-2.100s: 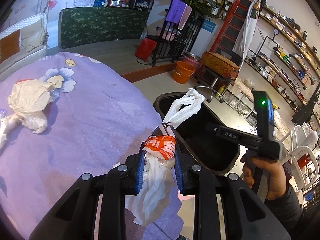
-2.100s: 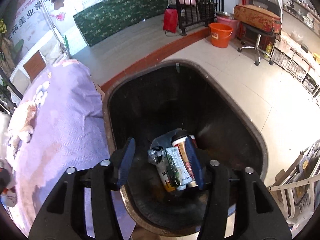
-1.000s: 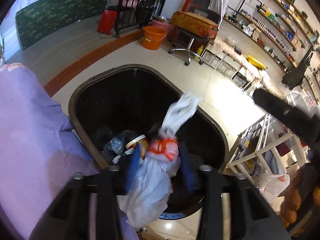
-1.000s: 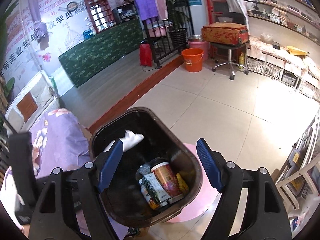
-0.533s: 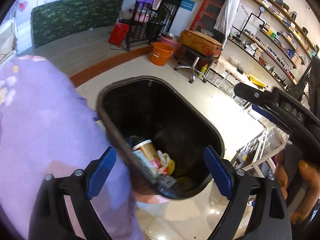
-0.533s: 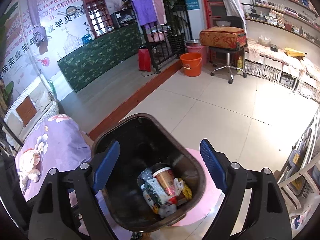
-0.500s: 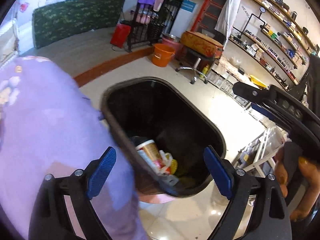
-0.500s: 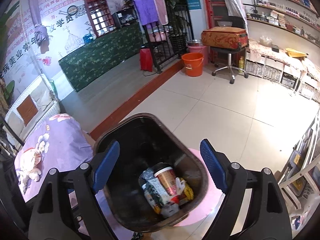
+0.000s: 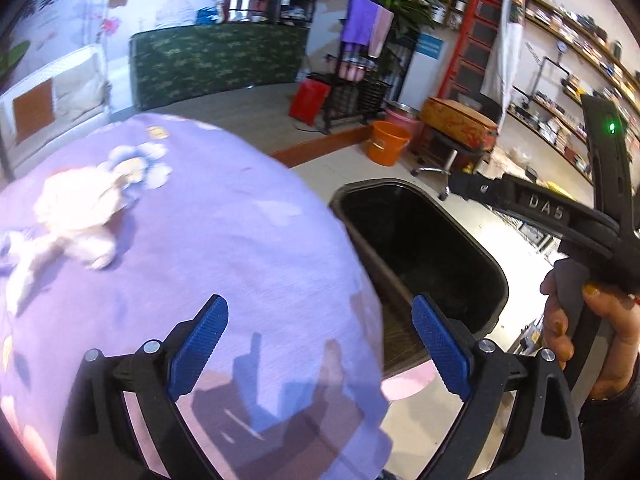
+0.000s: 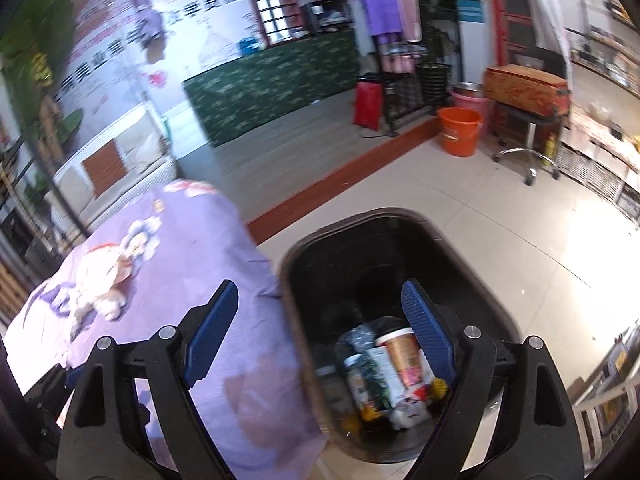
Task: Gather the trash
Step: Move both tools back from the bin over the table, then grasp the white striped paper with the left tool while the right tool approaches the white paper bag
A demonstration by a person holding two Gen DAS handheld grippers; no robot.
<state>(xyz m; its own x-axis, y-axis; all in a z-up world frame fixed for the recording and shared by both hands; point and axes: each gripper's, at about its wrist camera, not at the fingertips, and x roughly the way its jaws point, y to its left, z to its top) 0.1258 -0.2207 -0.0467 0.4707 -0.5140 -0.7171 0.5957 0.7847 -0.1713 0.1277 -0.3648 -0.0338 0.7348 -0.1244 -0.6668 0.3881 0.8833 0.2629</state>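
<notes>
Motion blur is smearing the crumpled white plastic bag on the purple floral-print tablecloth, so you can't make out what's under it. The left view is showing only the dark upper inside of the black oval plastic trash bin; its contents are showing only in the right view: a paper cup, cartons and wrappers, all blurry. Your left gripper is hanging wide open and empty over the cloth edge, bag well off to its far left. Your right gripper is also spread wide, gripping nothing, straddling the cloth edge and bin. Beige tile floor, an orange bucket, a green counter behind.
</notes>
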